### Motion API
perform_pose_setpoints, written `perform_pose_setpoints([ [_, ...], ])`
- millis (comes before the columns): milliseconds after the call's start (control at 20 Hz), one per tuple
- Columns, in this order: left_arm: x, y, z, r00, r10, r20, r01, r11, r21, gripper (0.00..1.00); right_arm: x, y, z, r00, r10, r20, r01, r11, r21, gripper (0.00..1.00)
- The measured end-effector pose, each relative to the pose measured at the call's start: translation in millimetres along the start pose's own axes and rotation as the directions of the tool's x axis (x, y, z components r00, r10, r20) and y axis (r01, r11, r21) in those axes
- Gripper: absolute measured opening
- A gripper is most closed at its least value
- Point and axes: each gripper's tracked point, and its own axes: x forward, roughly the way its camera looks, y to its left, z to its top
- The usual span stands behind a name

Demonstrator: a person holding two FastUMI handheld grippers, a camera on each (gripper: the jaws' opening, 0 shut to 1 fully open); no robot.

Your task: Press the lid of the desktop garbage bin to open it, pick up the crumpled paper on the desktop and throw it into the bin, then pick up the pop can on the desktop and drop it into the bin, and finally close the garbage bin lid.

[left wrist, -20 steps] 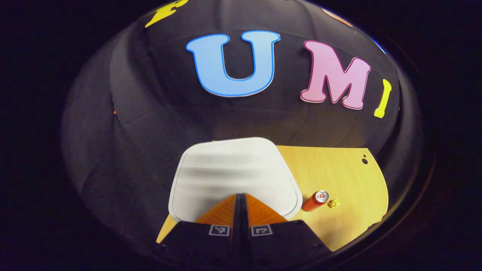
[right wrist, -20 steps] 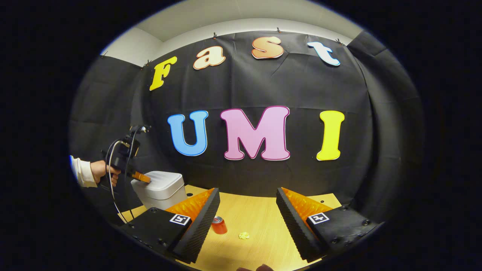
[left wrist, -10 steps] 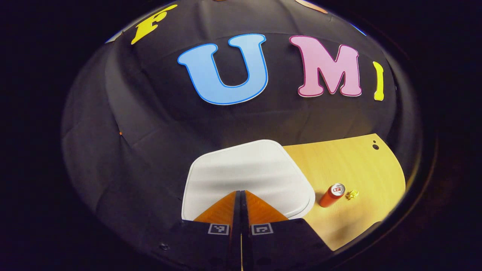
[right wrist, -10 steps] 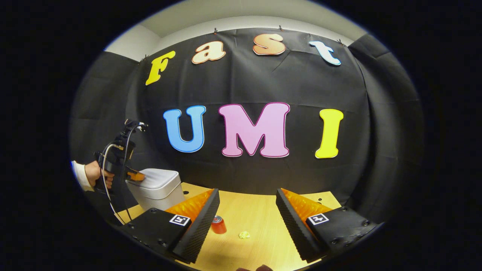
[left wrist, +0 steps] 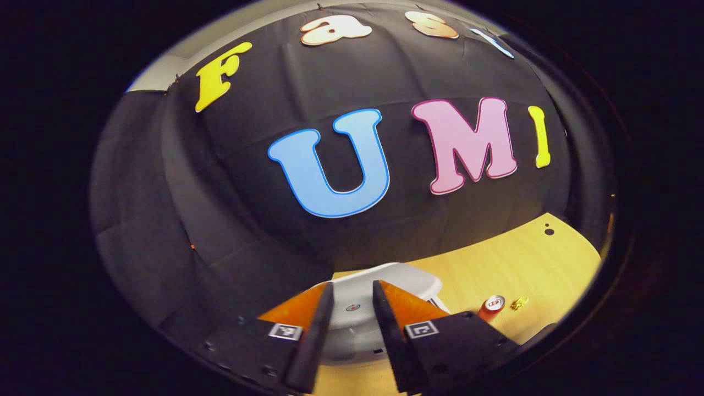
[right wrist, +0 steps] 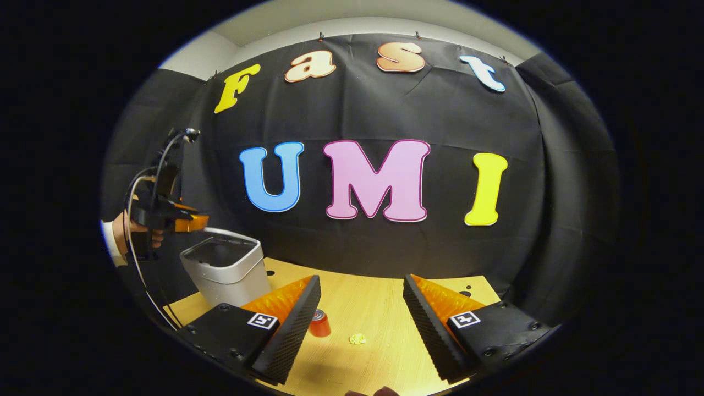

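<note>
The pale desktop bin (right wrist: 226, 272) stands at the table's left end; its top looks dark inside a light rim, so the lid appears open. My left gripper (right wrist: 193, 223) hovers just above its left rim, held by a hand (right wrist: 122, 234). In the left gripper view that gripper (left wrist: 353, 286) is open, with the bin's pale surface (left wrist: 352, 324) showing between its fingers and not touched. The red pop can (right wrist: 319, 325) stands right of the bin, with the crumpled yellow paper (right wrist: 357, 339) beside it. My right gripper (right wrist: 361, 279) is open above them, holding nothing.
The wooden table (right wrist: 385, 341) runs right from the bin, with small dark holes (left wrist: 548, 230) near its far corner. The can (left wrist: 491, 306) and paper (left wrist: 518, 302) lie close together. A cable (right wrist: 144, 286) hangs from the left gripper down past the table's left edge.
The left gripper, shut and pressed on the lid before, has risen off the bin and opened. The bin's top changed from a closed white lid to a dark opening. The right gripper barely moved.
</note>
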Motion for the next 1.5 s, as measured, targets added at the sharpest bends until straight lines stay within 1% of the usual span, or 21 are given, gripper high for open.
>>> perform_pose_setpoints([
  [50, -11, 5, 12, 0.998, 0.023, 0.055, -0.023, 1.000, -0.005, 0.97, 2, 0, -1, 1.000, 0.002, -0.002, -0.002, 1.000, -0.007, 0.97],
  [100, -18, 7, 22, 0.995, 0.029, 0.097, -0.028, 1.000, -0.014, 0.98, 4, 0, -3, 1.000, 0.002, -0.007, -0.002, 1.000, -0.016, 0.97],
  [150, -28, 7, 33, 0.991, 0.031, 0.133, -0.027, 0.999, -0.028, 0.96, 6, 0, -4, 1.000, 0.006, -0.008, -0.006, 1.000, -0.021, 0.97],
  [250, -49, 6, 44, 0.985, 0.029, 0.171, -0.019, 0.998, -0.058, 0.96, 13, 4, -12, 0.999, 0.022, -0.028, -0.022, 1.000, -0.022, 0.97],
  [450, -90, -2, 44, 0.981, 0.002, 0.193, 0.019, 0.994, -0.105, 0.96, 35, 13, -49, 0.989, 0.083, -0.126, -0.086, 0.996, -0.026, 0.97],
  [550, -107, -2, 41, 0.980, -0.002, 0.200, 0.028, 0.991, -0.128, 0.96, 51, 14, -73, 0.977, 0.104, -0.186, -0.113, 0.993, -0.038, 0.96],
  [600, -115, -2, 38, 0.980, 0.001, 0.201, 0.027, 0.991, -0.134, 0.96, 62, 15, -92, 0.965, 0.121, -0.233, -0.136, 0.989, -0.049, 0.96],
  [700, -138, -3, 31, 0.978, 0.009, 0.207, 0.019, 0.991, -0.132, 0.96, 95, 11, -147, 0.922, 0.131, -0.364, -0.159, 0.986, -0.050, 0.97],
  [750, -147, -4, 29, 0.978, 0.008, 0.210, 0.020, 0.991, -0.131, 0.96, 105, 10, -165, 0.903, 0.129, -0.410, -0.161, 0.986, -0.045, 0.97],
  [800, -154, -6, 27, 0.978, 0.009, 0.211, 0.018, 0.991, -0.129, 0.96, 111, 8, -185, 0.878, 0.129, -0.460, -0.171, 0.984, -0.050, 0.97],
  [850, -158, -5, 23, 0.979, 0.015, 0.204, 0.012, 0.992, -0.129, 0.96, 119, 9, -205, 0.851, 0.138, -0.506, -0.195, 0.979, -0.060, 0.97],
  [900, -162, -6, 18, 0.981, 0.019, 0.194, 0.007, 0.991, -0.135, 0.96, 126, 11, -229, 0.820, 0.148, -0.553, -0.215, 0.975, -0.059, 0.97],
  [950, -164, -5, 12, 0.983, 0.022, 0.180, 0.004, 0.990, -0.142, 0.96, 130, 10, -248, 0.786, 0.152, -0.599, -0.218, 0.975, -0.039, 0.98],
  [1000, -166, -4, 4, 0.988, 0.036, 0.148, -0.014, 0.989, -0.148, 0.96, 135, 8, -270, 0.741, 0.159, -0.653, -0.220, 0.975, -0.012, 0.98],
  [1050, -166, -1, -3, 0.991, 0.054, 0.126, -0.034, 0.988, -0.150, 0.96, 140, 3, -286, 0.706, 0.161, -0.689, -0.214, 0.977, 0.008, 0.98],
  [1200, -174, 12, -14, 0.990, 0.108, 0.086, -0.092, 0.980, -0.174, 0.96, 157, -4, -328, 0.661, 0.130, -0.739, -0.189, 0.982, 0.004, 0.98],
  [1250, -175, 16, -19, 0.990, 0.125, 0.070, -0.111, 0.978, -0.176, 0.96, 162, -5, -336, 0.654, 0.126, -0.746, -0.187, 0.982, 0.002, 0.97],
  [1350, -168, 20, -31, 0.988, 0.155, 0.029, -0.148, 0.973, -0.175, 0.96, 168, -7, -355, 0.628, 0.113, -0.770, -0.182, 0.983, -0.004, 0.96],
  [1500, -170, 23, -37, 0.985, 0.174, 0.006, -0.170, 0.969, -0.178, 0.96, 173, -7, -361, 0.618, 0.109, -0.778, -0.168, 0.986, 0.004, 0.96],
])
